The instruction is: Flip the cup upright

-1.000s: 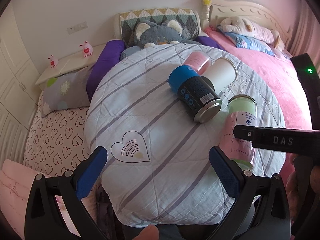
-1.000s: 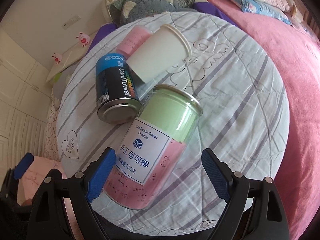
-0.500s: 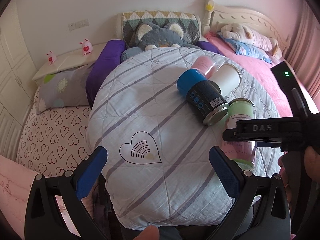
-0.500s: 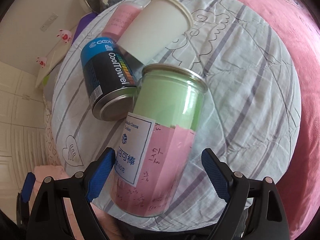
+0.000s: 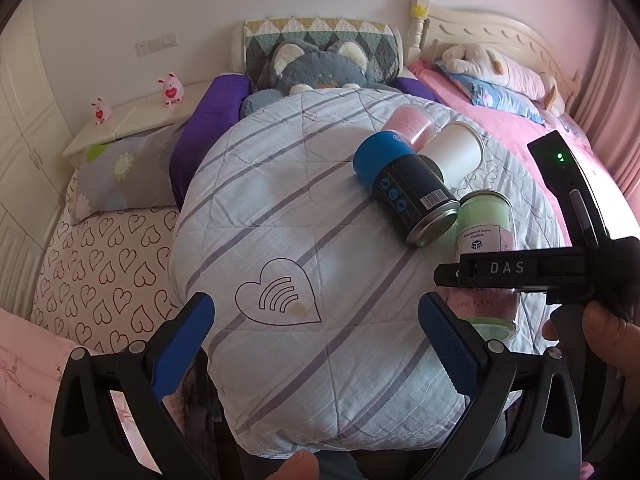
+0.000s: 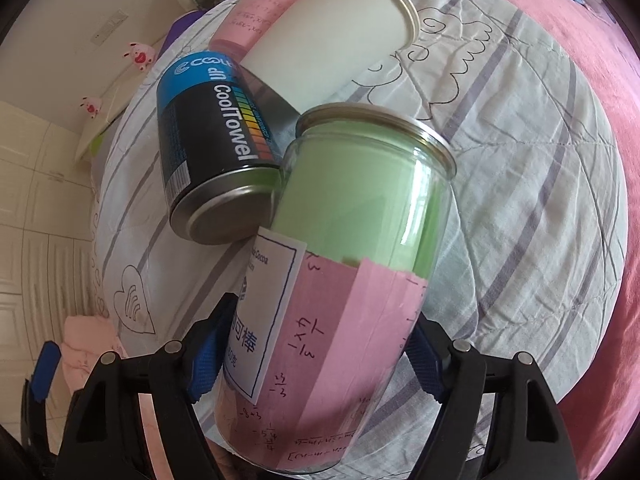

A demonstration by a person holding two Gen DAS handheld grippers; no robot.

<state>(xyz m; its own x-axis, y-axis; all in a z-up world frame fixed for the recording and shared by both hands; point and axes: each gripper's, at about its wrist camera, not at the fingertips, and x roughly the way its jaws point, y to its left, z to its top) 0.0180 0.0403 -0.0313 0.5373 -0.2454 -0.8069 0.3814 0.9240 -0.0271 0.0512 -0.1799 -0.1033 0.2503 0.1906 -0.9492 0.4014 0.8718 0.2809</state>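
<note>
Right wrist view puts the right gripper (image 6: 320, 344) with its blue pads pressed against both sides of the green-and-pink jar (image 6: 340, 280) — the cup this task most likely means — pinching it low on the body, near its base end. The jar lies on its side on the striped quilt (image 6: 520, 200), its metal-rimmed end pointing toward the far side and touching the black-and-blue CoolTowel can (image 6: 208, 140) on the left. A white paper cup (image 6: 332, 40) lies beyond it, leaning over the can, with a pink jar (image 6: 256, 12) behind that.

From the left wrist view, the left gripper (image 5: 316, 344) hangs spread wide over the near edge of the quilt (image 5: 280, 220), holding nothing and well apart from the cluster of containers on the right.

By my judgement the grasp is made but the flip itself is not yet done — the jar lies flat. What is left: lift it clear of the can, rotate it to vertical, set it down on the soft quilt and let go. The padded surface may let it topple.
</note>
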